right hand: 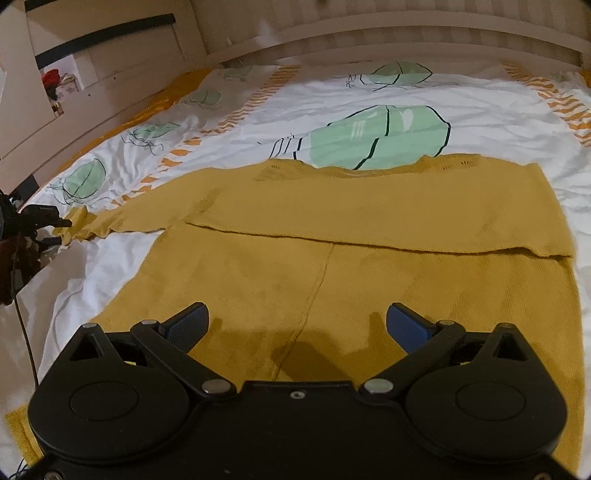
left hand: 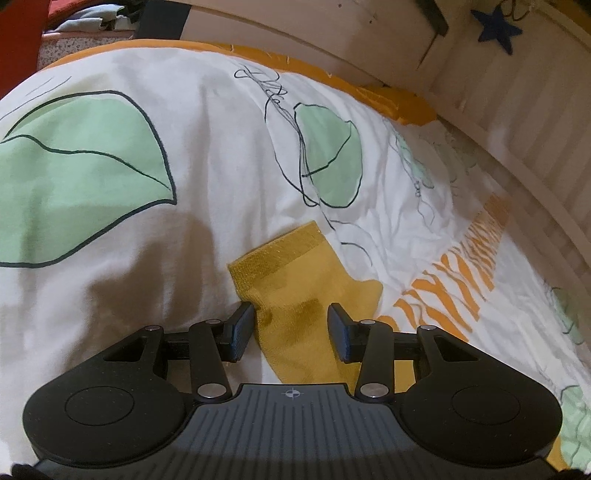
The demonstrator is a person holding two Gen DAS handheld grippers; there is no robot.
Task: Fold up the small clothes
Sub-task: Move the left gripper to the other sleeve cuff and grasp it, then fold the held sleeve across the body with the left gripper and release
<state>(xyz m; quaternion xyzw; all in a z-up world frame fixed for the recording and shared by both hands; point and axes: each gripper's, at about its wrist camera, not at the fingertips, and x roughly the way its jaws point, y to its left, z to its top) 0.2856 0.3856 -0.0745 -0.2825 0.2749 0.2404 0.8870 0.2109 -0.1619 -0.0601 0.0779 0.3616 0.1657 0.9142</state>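
Observation:
A mustard-yellow knit sweater (right hand: 369,206) lies flat on the bed, with one layer folded over across its middle. Its sleeve (right hand: 122,218) stretches out to the left. In the left wrist view the sleeve's ribbed cuff end (left hand: 295,273) lies on the cover between the fingers of my left gripper (left hand: 291,326). The jaws stand part open astride it, and the pads do not pinch the cloth. My right gripper (right hand: 297,325) hovers wide open over the sweater's near part, by a seam, with nothing gripped.
The bed cover (left hand: 207,122) is white with green leaf prints and orange stripes. A pale slatted bed frame (left hand: 517,110) runs along the far side. Orange sheet edge (left hand: 399,99) shows at the corner. Clothes and furniture (left hand: 85,22) stand beyond the bed.

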